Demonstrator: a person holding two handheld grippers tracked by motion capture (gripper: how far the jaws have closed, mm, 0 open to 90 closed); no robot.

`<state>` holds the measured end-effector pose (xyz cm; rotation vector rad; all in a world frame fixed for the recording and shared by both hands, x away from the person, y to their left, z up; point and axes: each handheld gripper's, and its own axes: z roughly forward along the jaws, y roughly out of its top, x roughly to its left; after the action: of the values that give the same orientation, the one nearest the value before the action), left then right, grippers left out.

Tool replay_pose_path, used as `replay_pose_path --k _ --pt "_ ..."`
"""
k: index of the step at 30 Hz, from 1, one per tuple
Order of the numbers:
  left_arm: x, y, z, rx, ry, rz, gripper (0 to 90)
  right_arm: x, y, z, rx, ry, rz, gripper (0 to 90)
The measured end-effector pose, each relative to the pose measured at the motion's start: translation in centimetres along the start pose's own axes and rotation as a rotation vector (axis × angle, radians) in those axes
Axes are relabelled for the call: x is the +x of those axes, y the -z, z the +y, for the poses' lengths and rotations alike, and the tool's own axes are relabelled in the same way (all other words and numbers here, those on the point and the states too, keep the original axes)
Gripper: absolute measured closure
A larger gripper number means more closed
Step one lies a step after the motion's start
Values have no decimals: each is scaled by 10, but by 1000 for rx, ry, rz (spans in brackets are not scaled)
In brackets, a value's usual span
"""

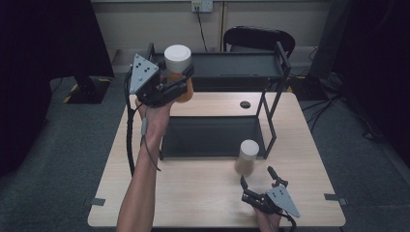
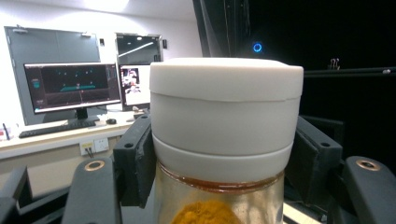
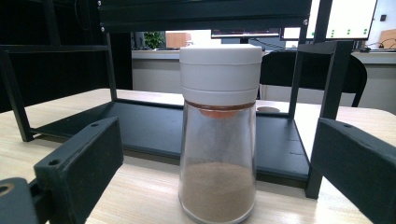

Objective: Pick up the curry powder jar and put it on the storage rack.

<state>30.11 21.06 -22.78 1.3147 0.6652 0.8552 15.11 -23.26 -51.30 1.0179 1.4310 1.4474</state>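
So the left gripper (image 1: 176, 84) has its fingers clenched on the orange spice jar (image 1: 179, 72), gripping it just under the white lid, and it's up in the air near the front left corner of the black shelf rack's (image 1: 270, 96) top tier. Looks to me like that jar is headed for the top shelf, so call this one halfway: picked up, not set down yet. The second jar (image 1: 246, 157), the one with brownish powder and the same white lid, stands upright on the desk (image 1: 193, 193) right in front of the rack's lower tray. The right gripper (image 1: 258, 186) sits just short of it with fingers spread wide, touching nothing. My guess is that jar hasn't been started on at all.
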Motion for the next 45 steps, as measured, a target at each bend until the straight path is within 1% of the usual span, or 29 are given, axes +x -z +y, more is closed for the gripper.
replay_pose_path --k 2,5,6,8,12,14,16,18,19,21,24,26,29,30,31,33,34,36,37,38,41,43,45 --pt "1 -3 4 -6 3 2 344 0 0 0 -1 1 0 15" --pt "3 -8 6 -30 6 4 345 0 0 0 -1 1 1 15" --pt "3 -9 7 -28 2 6 345 0 0 0 -1 1 0 15" --pt "2 -13 11 -25 -7 24 345 0 0 0 1 0 0 15" --pt "5 -22 12 -28 6 38 345 0 0 0 1 0 -1 15" --pt "7 -27 14 -22 10 50 345 0 0 0 1 0 -1 15" --pt "8 -32 15 -10 25 68 345 0 0 0 0 0 0 15" --pt "11 -37 15 -7 29 74 345 0 0 0 1 0 0 15" --pt "12 -40 15 -2 25 81 345 0 0 0 0 1 0 15" --pt "12 -42 15 6 24 87 346 0 0 0 0 1 1 15" --pt "15 -52 14 18 23 98 346 0 0 0 -1 1 1 15" --pt "13 -59 16 31 12 116 346 0 0 0 -1 1 2 15" --pt "13 -67 16 30 19 119 346 0 0 0 -1 1 3 15" --pt "13 -69 16 32 16 120 346 0 0 0 -2 -1 2 15" --pt "12 -72 17 39 18 128 346 0 0 0 -1 -1 3 15" --pt "12 -75 16 48 25 130 346 -1 0 0 -1 0 4 15" --pt "10 -77 15 52 21 135 346 -1 0 0 -1 0 4 15" --pt "6 -83 13 83 -7 151 346 -1 0 0 0 0 5 15" --pt "6 -83 13 83 -7 151 346 -1 0 0 0 0 5 15" --pt "7 -83 12 85 2 154 346 -1 0 0 -1 0 5 15" --pt "12 -84 7 73 44 147 346 -1 0 0 -2 0 6 15" --pt "12 -83 6 72 49 151 346 -1 0 0 -2 0 6 15" --pt "11 -83 5 67 45 152 346 -1 0 0 -1 0 6 15"
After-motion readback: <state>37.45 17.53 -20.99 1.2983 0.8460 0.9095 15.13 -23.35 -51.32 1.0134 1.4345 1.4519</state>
